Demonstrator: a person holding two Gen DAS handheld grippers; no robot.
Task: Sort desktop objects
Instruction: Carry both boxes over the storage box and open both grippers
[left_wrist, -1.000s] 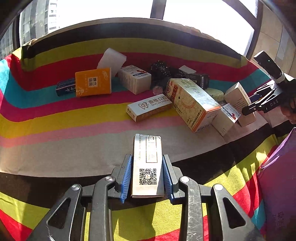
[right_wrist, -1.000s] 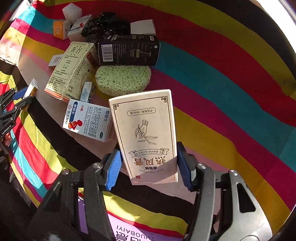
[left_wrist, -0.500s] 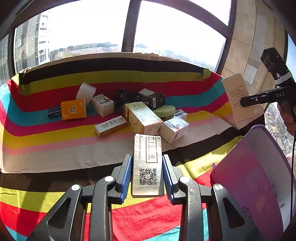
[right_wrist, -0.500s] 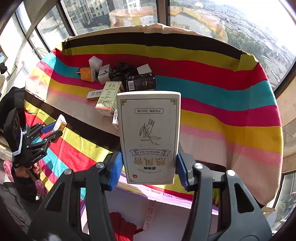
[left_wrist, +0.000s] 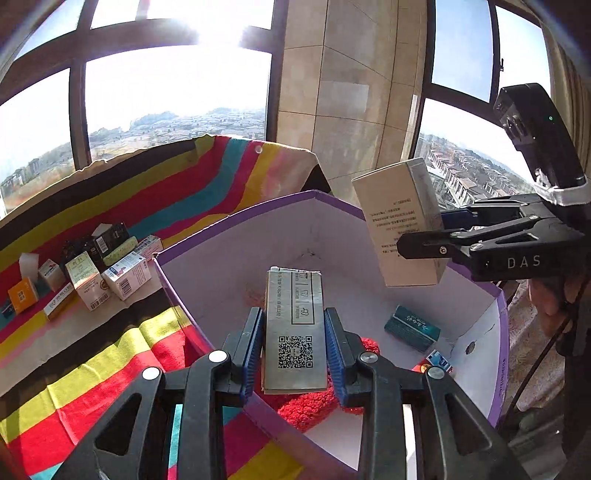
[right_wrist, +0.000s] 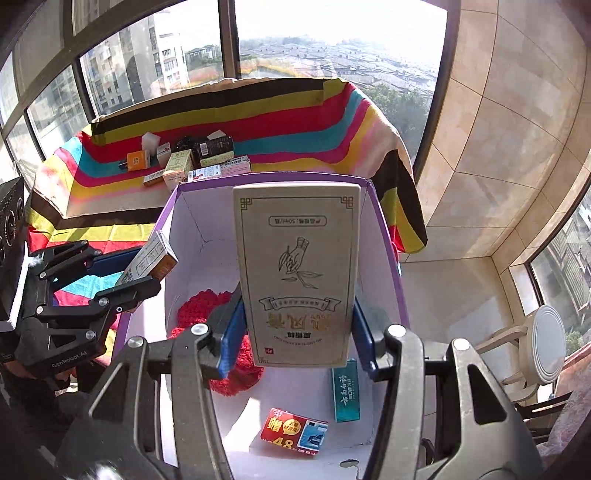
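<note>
Two grippers hang over one open purple-rimmed box (left_wrist: 495, 321), each clamped on a carton. Nearest in the left wrist view, the left gripper (left_wrist: 293, 350) presses its blue pads against both long sides of a slim silver carton (left_wrist: 294, 325) with a QR code, held lengthwise above the box's near-left wall. In the right wrist view, the right gripper (right_wrist: 297, 332) is closed on a tall beige carton (right_wrist: 297, 273) printed with a hand and sprig, which stands upright over the middle of the box and hides part of its far wall.

Below them the white floor of the box holds a red fuzzy cloth (right_wrist: 201, 306) toward the left side, a teal carton (right_wrist: 346, 391) near the right wall and a red-and-blue packet (right_wrist: 293, 432) by the near wall. Bare white floor shows between these three and along the far wall, under the beige carton.

Past the box's far rim lies the worktop under a striped cloth (right_wrist: 288, 122), its edge dropping just behind the box. A cluster of small boxes (right_wrist: 184, 162) sits well back on it, apart from the purple box, with open cloth to the right. Beyond stand tall windows (right_wrist: 332, 44) and a tiled wall (right_wrist: 498, 129); a white chair (right_wrist: 535, 347) is off to the right, clear of the box.
</note>
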